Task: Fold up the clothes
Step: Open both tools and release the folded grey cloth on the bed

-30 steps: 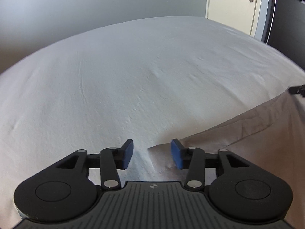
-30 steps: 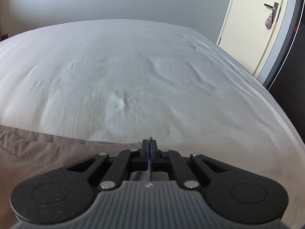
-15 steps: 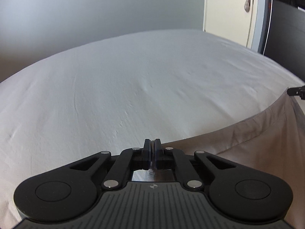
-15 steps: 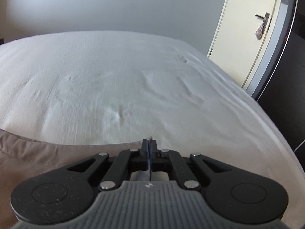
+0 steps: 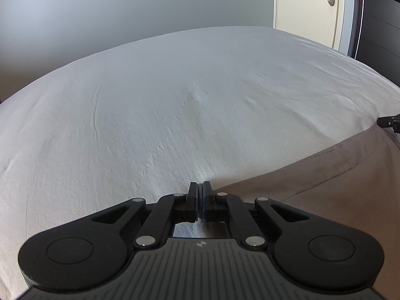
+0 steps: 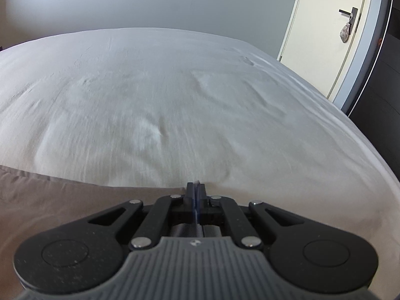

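Observation:
A taupe-brown garment hangs stretched between my two grippers over a white bed. My left gripper is shut on the garment's left corner. My right gripper is shut on its right corner, and the cloth runs off to the left in the right wrist view. The right gripper's tip shows at the far right of the left wrist view, holding the hem up. The lower part of the garment is hidden below both cameras.
The white bed sheet spreads ahead of both grippers, with light wrinkles. A grey wall stands behind the bed. A cream door with a small pouch on its handle is at the right, beside dark furniture.
My left gripper has shut on the garment's corner. Both grippers have risen with the cloth, and the hem now hangs taut between them.

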Tool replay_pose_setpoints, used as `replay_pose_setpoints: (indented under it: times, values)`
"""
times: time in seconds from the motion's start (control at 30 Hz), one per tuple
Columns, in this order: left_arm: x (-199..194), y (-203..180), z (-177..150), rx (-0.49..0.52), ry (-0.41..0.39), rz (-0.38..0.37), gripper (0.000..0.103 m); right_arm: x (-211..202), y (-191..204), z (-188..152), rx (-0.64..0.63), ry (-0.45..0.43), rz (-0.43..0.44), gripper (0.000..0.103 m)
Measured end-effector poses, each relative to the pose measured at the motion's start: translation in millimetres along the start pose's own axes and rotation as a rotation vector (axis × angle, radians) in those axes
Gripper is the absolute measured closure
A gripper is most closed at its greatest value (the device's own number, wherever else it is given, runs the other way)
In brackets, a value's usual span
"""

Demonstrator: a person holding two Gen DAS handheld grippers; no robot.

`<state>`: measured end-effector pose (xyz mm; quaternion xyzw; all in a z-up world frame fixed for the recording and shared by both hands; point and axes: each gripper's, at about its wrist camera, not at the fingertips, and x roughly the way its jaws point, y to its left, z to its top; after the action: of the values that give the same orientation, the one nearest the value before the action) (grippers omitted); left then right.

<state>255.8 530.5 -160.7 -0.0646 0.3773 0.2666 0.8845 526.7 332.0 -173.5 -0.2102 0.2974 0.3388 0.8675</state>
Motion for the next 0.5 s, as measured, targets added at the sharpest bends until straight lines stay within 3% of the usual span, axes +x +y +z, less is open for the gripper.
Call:
replay_pose_setpoints:
  times: [0.13, 0.2, 0.23, 0.37, 0.5]
  values:
    - [-9, -1, -2, 0.021, -0.017, 0.023, 0.098, -6, -5, 5, 0.009, 0.017, 0.009, 0.097]
    - [-23, 4, -1, 0.007, -0.029, 0.035, 0.086, -16, -10, 12, 0.021, 0.006, 0.011, 0.093]
    - [-32, 7, -3, -0.002, -0.038, 0.041, 0.085, -24, -14, 12, 0.028, -0.003, 0.010, 0.092]
    - [-84, 15, -23, 0.017, -0.064, 0.036, 0.082, -59, -37, 8, 0.037, -0.006, 0.001, 0.090]
    - [-146, 12, -51, 0.101, -0.067, -0.004, 0.081, -105, -57, -15, 0.012, 0.017, 0.038, 0.090]
